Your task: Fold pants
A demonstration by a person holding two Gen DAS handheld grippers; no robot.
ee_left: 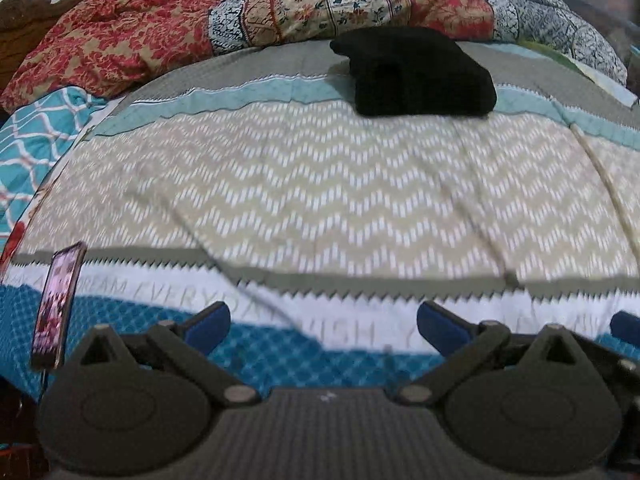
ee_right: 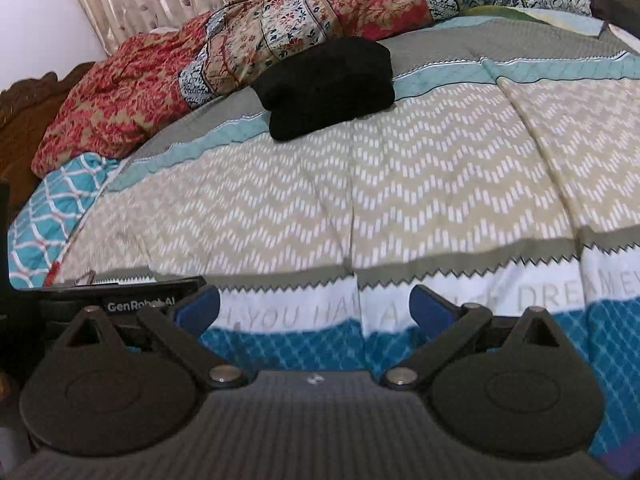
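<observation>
Left gripper: jaws spread wide, nothing between the blue pads; released. It is held over the near edge of the bed, angled downward across the bedspread, above the white lettered band and the blue lattice border.

Right gripper: jaws likewise spread wide and empty, blue pads clear of any cloth. It sits over the same near edge, tilted downward less steeply. The black housing of the other unit, with a white printed label, shows at its left side.

Pants: black, folded into a compact block, lying on the far part of the bedspread across the grey and light-teal bands, just in front of the bunched patchwork quilt. Well apart from both grippers; neither touches them. In the right wrist view the pants sit left of centre.

A phone stands upright at the near left edge of the bed.
</observation>
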